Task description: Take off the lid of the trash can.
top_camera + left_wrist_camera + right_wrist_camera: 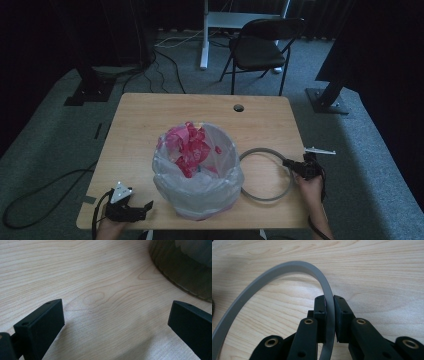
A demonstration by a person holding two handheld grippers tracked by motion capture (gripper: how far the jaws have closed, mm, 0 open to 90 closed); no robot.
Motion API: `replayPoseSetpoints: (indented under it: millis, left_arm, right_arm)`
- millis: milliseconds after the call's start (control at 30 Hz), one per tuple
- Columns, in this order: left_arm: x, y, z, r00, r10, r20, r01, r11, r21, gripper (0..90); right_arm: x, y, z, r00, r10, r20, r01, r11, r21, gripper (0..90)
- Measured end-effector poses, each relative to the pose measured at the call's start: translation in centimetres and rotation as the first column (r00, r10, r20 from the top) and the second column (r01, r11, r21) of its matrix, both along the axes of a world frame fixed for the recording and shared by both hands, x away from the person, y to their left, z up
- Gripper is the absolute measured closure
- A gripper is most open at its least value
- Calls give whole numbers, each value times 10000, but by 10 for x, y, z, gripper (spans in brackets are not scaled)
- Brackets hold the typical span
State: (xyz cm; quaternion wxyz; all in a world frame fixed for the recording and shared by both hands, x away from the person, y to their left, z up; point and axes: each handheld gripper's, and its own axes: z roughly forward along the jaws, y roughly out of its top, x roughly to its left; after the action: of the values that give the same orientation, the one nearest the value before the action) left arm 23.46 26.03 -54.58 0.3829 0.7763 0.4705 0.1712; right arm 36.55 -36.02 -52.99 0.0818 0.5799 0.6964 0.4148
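One grey plastic ring [265, 175] lies flat near the desk's [150, 115] right edge, touching one bin lined with a clear bag [198, 172]. The right gripper [295, 165] pinches its rim. The left gripper [142, 207], jaws spread, rests at the near-left corner on bare wood.

A: What colour was the table [140, 125]?

B: It was light wood, pale beige with brown grain lines and oval knots. In the left gripper view the grain made long waves.

A: And the bin [197, 192] in the middle?

B: It had a translucent whitish bag [167, 175], and inside were bright pink and red scraps [189, 147].

A: The ring [262, 280] on the right?

B: Plain grey, with no pattern.

A: The grippers?

B: The left gripper [131, 209] and the right gripper [329, 305] were both matt black; the right one had brass-coloured rivets. The far chair [262, 45] was black, and the carpet [45, 145] grey-green.
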Motion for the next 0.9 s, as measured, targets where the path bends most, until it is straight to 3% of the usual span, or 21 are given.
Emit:
replayPoseSetpoints:
  millis: [267, 500, 667, 700, 767, 867, 900]
  left_arm:
    - [0, 0, 0, 10000, -13, -15, 13, 10000, -41, 6]
    - [0, 1, 0, 10000, -38, 32, 39, 9999, -121, 6]
    - [0, 1, 0, 10000, -86, 40, 86, 9999, -109, 6]
    - [-1, 0, 0, 10000, -77, 28, 77, 9999, -65, 6]
    - [-1, 0, 0, 10000, -83, 45, 83, 9999, -92, 6]
    - [-1, 1, 1, 9999, -88, 70, 89, 9999, -144, 6]
    - [-1, 1, 1, 9999, -65, 85, 66, 9999, -144, 6]
  right_arm:
    - [0, -4, -1, 9997, 45, -227, -48, 9999, -109, 754]
    - [-2, -4, 5, 9998, 97, -167, -102, 9996, -251, 667]
    - [-4, -1, 9, 9993, 354, -97, -357, 9990, -266, 556]
    - [-5, 3, 12, 9975, 708, -62, -709, 9970, -294, 494]
    - [-6, 5, 12, 9963, 859, -37, -860, 9958, -323, 463]
    - [-6, 8, 14, 9920, 1265, -20, -1265, 9920, -35, 319]
    - [-5, 9, 14, 9866, 1633, -18, -1632, 9865, 113, 247]
